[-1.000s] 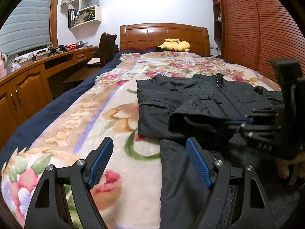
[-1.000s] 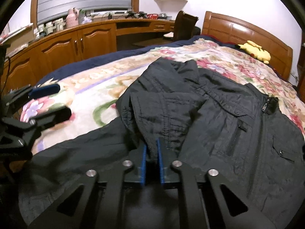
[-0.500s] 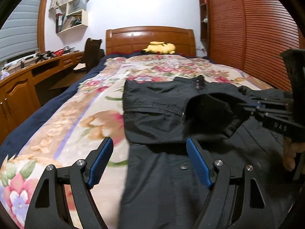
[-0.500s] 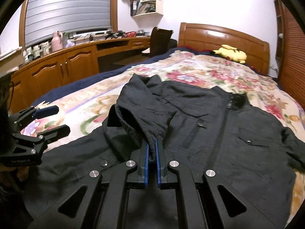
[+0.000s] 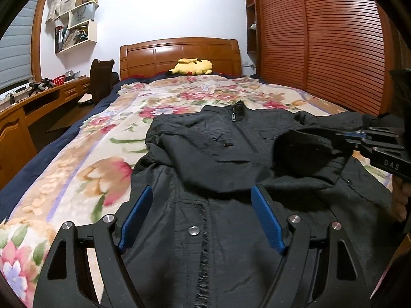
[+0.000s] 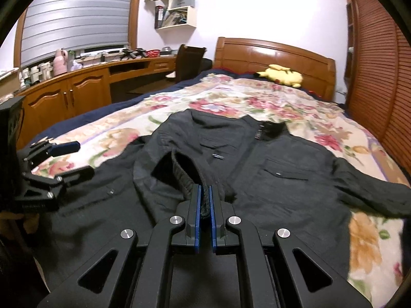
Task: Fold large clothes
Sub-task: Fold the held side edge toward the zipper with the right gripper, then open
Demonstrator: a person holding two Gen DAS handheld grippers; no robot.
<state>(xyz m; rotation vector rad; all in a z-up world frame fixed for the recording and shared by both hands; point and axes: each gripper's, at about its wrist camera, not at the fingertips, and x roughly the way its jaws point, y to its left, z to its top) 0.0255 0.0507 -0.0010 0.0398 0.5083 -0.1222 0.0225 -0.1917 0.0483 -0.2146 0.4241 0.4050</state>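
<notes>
A black zip jacket (image 5: 218,148) lies face up on the floral blanket (image 5: 84,159), collar toward the headboard. My right gripper (image 6: 204,190) is shut on the ribbed cuff (image 6: 185,172) of one sleeve, which is lifted and folded over the jacket's front. In the left wrist view that gripper (image 5: 346,134) comes in from the right edge, with the sleeve (image 5: 308,146) draped from it. My left gripper (image 5: 203,192) hovers open above the jacket's lower front with nothing between its blue pads. It also shows at the left of the right wrist view (image 6: 82,159). The other sleeve (image 6: 372,192) lies spread to the right.
A yellow plush toy (image 5: 192,66) rests by the wooden headboard (image 5: 179,51). Slatted wardrobe doors (image 5: 321,51) run along the bed's right side. To the left stand a wooden desk with cabinets (image 6: 77,95), a dark chair (image 6: 190,61) and a wall shelf (image 6: 177,10).
The right gripper has carried the cuff rightward across the jacket's front, drawing the sleeve over the chest. The left gripper has shifted from the blanket's edge to above the jacket, still open.
</notes>
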